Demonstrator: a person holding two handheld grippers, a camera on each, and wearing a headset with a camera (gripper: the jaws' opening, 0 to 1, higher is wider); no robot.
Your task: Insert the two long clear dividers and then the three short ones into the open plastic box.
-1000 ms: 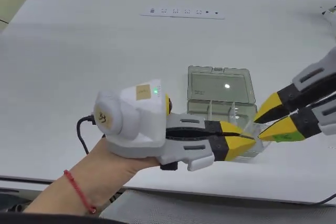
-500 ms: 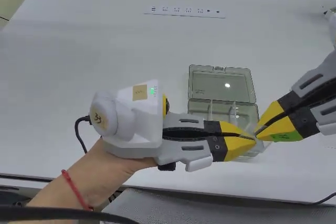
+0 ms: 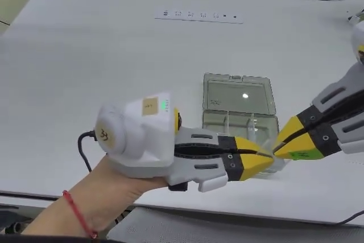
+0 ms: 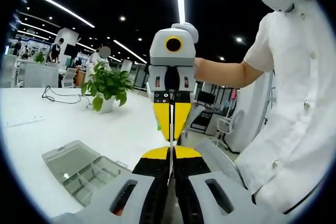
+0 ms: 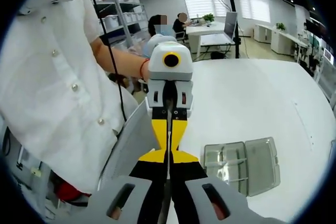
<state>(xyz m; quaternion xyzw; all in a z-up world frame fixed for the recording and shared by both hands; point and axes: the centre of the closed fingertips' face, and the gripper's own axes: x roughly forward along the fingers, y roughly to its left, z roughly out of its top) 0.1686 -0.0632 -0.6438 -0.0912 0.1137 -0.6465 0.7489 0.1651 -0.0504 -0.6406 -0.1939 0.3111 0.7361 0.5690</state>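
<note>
Here, a white table carries the scene in the head view, with a power strip lying at upper centre. From the lower left of the frame a hand holds the left gripper, its yellow-tipped jaws pressed together and pointing right. The right gripper enters from the right edge, jaws likewise closed, so the two sets of tips meet nose to nose at lower right of centre. Pinched between them, it seems, is a small clear divider, faint against the table and hard to make out. Just above the meeting point in the frame, the open plastic box lies on the table, its lid folded flat toward the top and its base nearer the grippers. Two clear strips stand upright in the base. In each gripper view the other gripper faces the camera head-on, tips touching. The box sits at lower left in the left gripper view and at lower right in the right gripper view.
</note>
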